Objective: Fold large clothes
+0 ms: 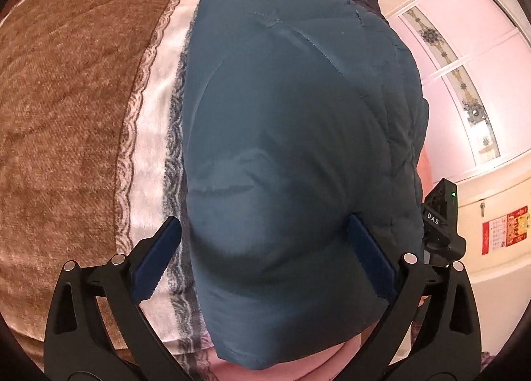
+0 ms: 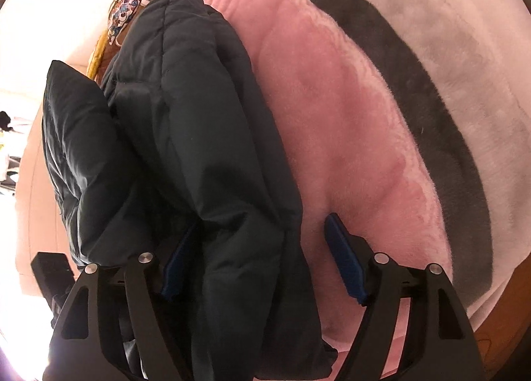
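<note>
- Left gripper [image 1: 264, 241]: jaws spread wide around the near end of the folded teal jacket [image 1: 292, 115], pads clear of the cloth, gripping nothing.
- Right gripper [image 2: 255, 258]: jaws wide open; the jacket's [image 2: 199, 149] padded edge lies between them, the 3 o'clock pad standing free over the pink blanket [image 2: 348, 122].
- The jacket runs toward 12 o'clock along the bed.
- At 9 o'clock in the left view, a brown blanket [image 1: 73, 99].
</note>
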A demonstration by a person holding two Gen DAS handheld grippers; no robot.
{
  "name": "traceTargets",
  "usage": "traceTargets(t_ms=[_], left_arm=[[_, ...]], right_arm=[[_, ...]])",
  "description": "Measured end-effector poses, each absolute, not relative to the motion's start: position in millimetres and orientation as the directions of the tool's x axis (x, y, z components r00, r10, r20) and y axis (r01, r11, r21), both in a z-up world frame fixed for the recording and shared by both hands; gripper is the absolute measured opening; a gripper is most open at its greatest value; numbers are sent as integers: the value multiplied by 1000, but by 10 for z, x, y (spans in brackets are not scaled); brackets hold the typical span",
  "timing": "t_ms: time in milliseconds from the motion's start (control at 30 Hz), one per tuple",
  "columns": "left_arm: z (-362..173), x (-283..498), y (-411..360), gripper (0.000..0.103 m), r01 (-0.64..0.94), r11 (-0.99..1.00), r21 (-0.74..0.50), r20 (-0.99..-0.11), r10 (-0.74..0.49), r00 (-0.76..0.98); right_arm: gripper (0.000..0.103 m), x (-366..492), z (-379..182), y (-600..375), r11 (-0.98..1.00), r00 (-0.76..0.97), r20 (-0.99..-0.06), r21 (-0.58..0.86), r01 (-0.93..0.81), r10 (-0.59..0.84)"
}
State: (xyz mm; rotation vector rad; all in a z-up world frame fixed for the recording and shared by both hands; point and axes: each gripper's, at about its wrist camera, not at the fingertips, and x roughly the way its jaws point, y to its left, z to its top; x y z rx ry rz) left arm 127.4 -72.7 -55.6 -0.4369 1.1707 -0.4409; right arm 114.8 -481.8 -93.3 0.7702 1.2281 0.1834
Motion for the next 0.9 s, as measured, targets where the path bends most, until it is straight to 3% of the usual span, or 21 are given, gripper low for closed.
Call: traceTargets(t_ms=[300, 533, 600, 667, 700, 733, 767, 900], left_arm=[[-461, 1346, -900, 99, 162, 852, -498, -781, -522, 343], [-475, 1510, -1039, 98, 173, 826, -536, -765, -562, 314], [-435, 1529, -1088, 92, 191, 828, -527, -762, -559, 325], [-371, 1510, -1130, 84, 213, 837, -503, -760, -547, 351], [-326, 1491, -1148, 78, 233, 847, -477, -760, -531, 374], [-286, 1477, -1157, 72, 249, 854, -457, -759, -520, 391], [-234, 1478, -1158, 69, 265, 862, -433, -758, -507, 410], [-44, 1513, -1115, 58, 309, 883, -354, -740, -466, 485]], right_arm=[[57, 1190, -938, -4916, 667, 363, -706, 702, 250, 607], [63, 1287, -1000, -4844, 672, 337, -725, 686, 279, 601], [61, 1323, -1008, -4829, 672, 337, -725, 686, 279, 601], [52, 1345, -973, -4803, 670, 342, -714, 696, 258, 611], [36, 1320, -957, -4808, 667, 349, -705, 705, 243, 617], [27, 1321, -918, -4770, 638, 362, -665, 741, 209, 654], [26, 1336, -869, -4709, 621, 375, -641, 760, 191, 670], [23, 1382, -652, -4401, 732, 376, -709, 673, 105, 597]])
